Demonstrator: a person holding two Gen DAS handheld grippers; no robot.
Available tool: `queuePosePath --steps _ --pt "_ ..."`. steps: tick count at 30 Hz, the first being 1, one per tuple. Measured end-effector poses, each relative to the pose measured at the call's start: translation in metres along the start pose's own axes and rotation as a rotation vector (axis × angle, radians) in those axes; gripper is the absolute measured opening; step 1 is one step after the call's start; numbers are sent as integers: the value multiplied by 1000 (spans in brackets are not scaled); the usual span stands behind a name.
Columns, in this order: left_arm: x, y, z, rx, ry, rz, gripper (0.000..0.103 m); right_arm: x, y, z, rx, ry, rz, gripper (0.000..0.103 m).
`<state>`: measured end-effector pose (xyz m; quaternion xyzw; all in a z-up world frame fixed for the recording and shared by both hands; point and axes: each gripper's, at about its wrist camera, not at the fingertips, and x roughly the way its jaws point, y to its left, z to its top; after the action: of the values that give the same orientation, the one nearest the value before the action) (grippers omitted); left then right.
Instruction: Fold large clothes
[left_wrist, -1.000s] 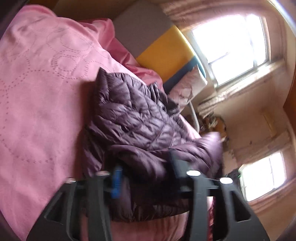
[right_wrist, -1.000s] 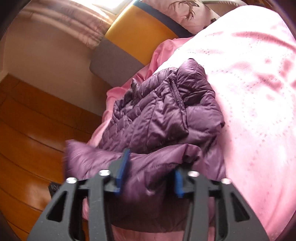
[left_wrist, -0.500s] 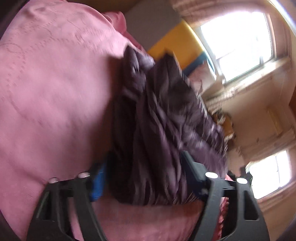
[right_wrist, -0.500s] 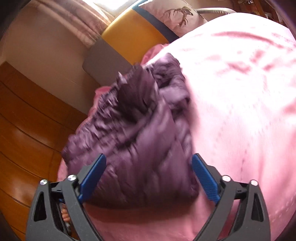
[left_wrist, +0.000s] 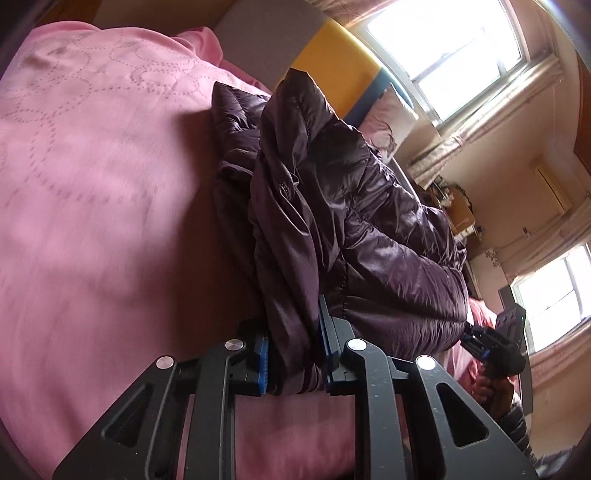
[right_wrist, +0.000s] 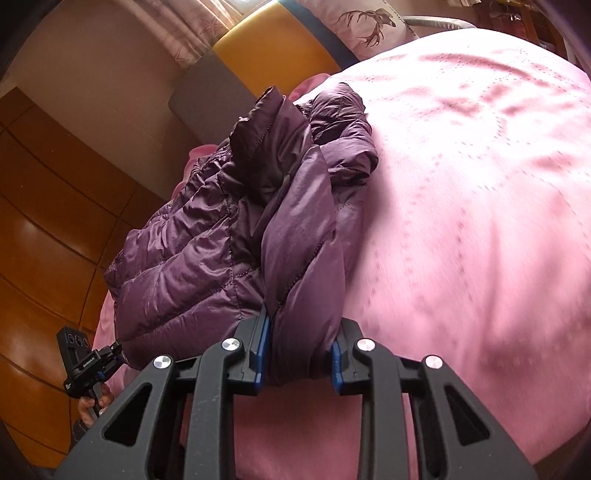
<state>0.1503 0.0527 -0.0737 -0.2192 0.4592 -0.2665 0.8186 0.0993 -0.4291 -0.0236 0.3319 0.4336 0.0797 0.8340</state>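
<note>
A dark purple quilted puffer jacket (left_wrist: 354, 229) lies bunched and folded on a pink bedspread (left_wrist: 103, 192). My left gripper (left_wrist: 291, 354) is shut on a thick fold at the jacket's near edge. My right gripper (right_wrist: 299, 358) is shut on the jacket (right_wrist: 229, 236) at its other near corner. Each gripper shows in the other's view: the right one at the jacket's far end (left_wrist: 495, 347), the left one (right_wrist: 88, 362) at the lower left. The jacket's near part stands up from the bed between the two grips.
The pink bedspread (right_wrist: 472, 192) spreads wide to one side of the jacket. A grey, yellow and blue headboard cushion (right_wrist: 258, 51) and a deer-print pillow (right_wrist: 369, 22) lie behind. Wooden wardrobe panels (right_wrist: 48, 206) stand beside the bed. Bright windows (left_wrist: 443, 48) are beyond.
Half a second ago both grippers stood wide open around the bundled jacket. Both have now shut on folds at its near edge, and the jacket has risen more upright.
</note>
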Motion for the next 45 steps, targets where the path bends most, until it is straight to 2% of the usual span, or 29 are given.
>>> queuePosePath --steps 9,10,11,12,13,14,15,19,21,25,26,27,28,30,33,39,45 --pt "-49 -12 -63 6 64 26 20 -41 6 -49 -97 112 -55 24" --pt "-50 -11 -65 3 66 37 22 -44 7 -50 -112 110 -73 26" --pt "-52 -11 -68 1 67 56 28 -46 10 -48 -127 99 -93 34" --pt "-56 -12 -69 5 64 83 42 -50 10 -43 -139 76 -107 43" --pt "-60 -13 -67 8 52 100 52 -54 11 -35 -150 43 -116 49" --pt "-62 -14 -63 10 28 113 67 -55 14 -28 -164 9 -133 59" --pt "-67 -15 -58 16 -12 132 70 -59 17 -23 -177 -18 -148 65" --pt "-71 -20 -29 60 -78 156 70 -57 28 -3 -215 -91 -171 70" --pt "-65 -24 -12 92 -95 144 70 -45 33 7 -242 -109 -182 70" --pt "-44 -32 7 115 -105 140 70 -17 49 23 -290 -106 -196 68" --pt "-39 -32 11 115 -100 135 63 -9 56 25 -313 -93 -203 60" --pt "-36 -35 10 127 -89 120 38 -4 61 26 -338 -75 -216 47" --pt "-35 -39 9 143 -82 128 30 3 65 26 -354 -64 -232 41" --pt "-34 -42 10 177 -88 163 6 1 71 28 -367 -56 -243 20" --pt "-46 -47 9 184 -116 173 3 -15 75 23 -361 -75 -233 12" --pt "-69 -62 16 204 -189 168 2 -53 94 37 -338 -155 -155 11" --pt "-67 -64 58 203 -263 173 2 -33 105 82 -313 -210 -147 11"
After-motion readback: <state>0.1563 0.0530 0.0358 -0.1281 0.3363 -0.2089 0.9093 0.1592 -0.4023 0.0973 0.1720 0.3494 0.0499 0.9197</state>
